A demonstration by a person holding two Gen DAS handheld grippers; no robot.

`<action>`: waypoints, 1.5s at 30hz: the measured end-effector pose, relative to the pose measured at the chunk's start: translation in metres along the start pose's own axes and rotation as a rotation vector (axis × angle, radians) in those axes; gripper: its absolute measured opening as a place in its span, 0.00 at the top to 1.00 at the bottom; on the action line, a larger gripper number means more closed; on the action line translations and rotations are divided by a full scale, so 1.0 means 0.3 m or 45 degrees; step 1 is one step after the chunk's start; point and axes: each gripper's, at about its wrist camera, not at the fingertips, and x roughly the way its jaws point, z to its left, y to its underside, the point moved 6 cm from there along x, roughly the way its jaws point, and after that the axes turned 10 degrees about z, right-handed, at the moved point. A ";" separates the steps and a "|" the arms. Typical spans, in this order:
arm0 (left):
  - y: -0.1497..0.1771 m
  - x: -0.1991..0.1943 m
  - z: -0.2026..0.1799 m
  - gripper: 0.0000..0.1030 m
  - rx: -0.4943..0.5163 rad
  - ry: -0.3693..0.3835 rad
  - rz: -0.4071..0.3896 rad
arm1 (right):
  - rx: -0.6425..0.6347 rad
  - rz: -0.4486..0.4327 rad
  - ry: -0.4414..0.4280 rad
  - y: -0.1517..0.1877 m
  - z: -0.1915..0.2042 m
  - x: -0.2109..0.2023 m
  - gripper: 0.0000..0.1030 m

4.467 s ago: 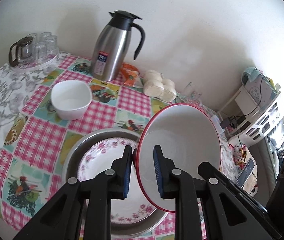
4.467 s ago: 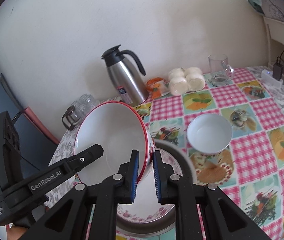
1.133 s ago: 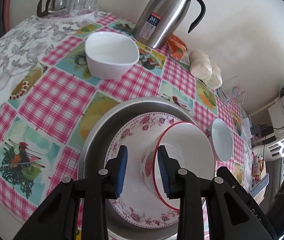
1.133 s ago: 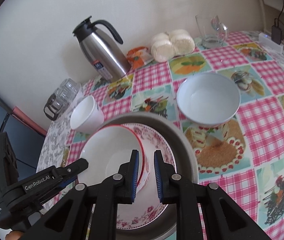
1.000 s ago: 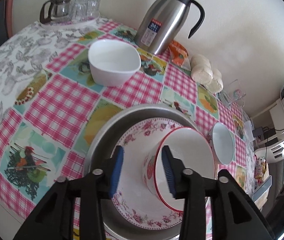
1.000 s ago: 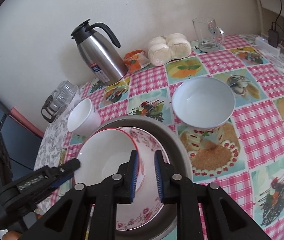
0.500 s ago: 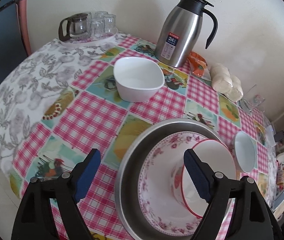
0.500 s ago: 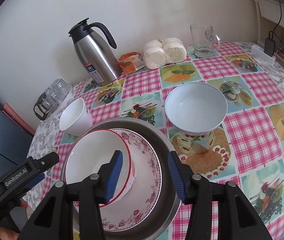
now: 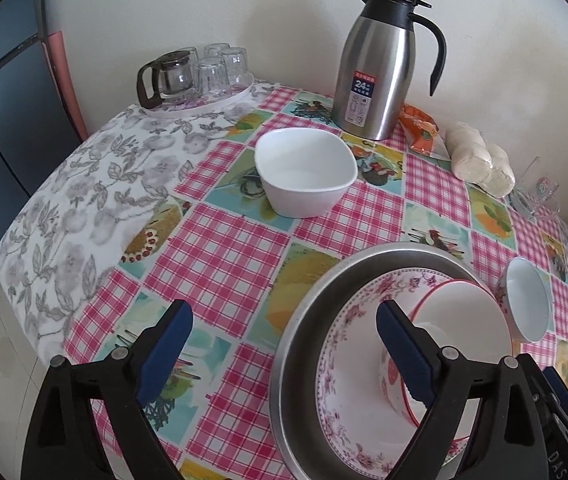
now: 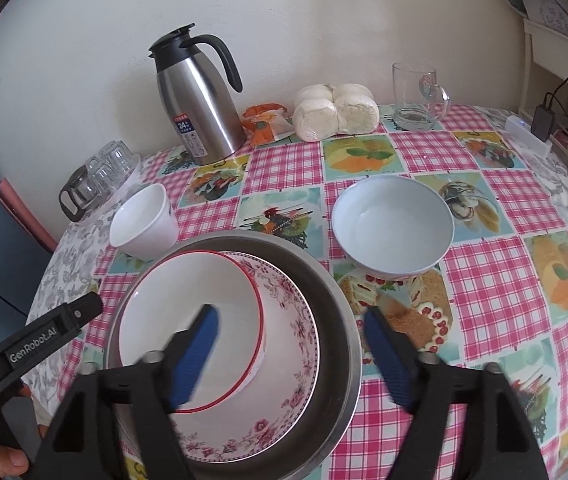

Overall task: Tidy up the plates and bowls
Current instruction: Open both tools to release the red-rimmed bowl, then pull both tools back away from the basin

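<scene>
With the red-rimmed bowl (image 10: 190,332) released into the flowered plate (image 10: 284,344) at lower centre, the left gripper (image 9: 284,350) and right gripper (image 10: 289,354) have been opened wide, empty; the white bowl (image 10: 391,226), apparently free, could be taken next.

A: What stands along the wall?
B: A steel thermos jug (image 10: 198,104) at eleven o'clock, a bag of buns (image 10: 333,114) at twelve, a glass mug (image 10: 415,96) at one.
A: And far left?
B: A tray of glasses (image 9: 200,80).
</scene>
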 end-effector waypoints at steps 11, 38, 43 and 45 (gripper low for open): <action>-0.004 -0.001 0.028 0.07 -0.042 -0.034 -0.017 | -0.030 -0.016 0.013 -0.003 0.007 -0.001 0.00; -0.059 0.012 0.165 0.07 -0.253 0.084 -0.014 | -0.139 -0.115 -0.047 0.014 0.112 -0.050 0.00; -0.097 0.005 0.212 0.07 -0.284 0.058 -0.055 | -0.113 -0.130 -0.052 0.003 0.115 -0.065 0.00; -0.118 0.003 0.228 0.07 -0.298 0.054 -0.084 | -0.101 -0.108 -0.050 -0.006 0.115 -0.060 0.00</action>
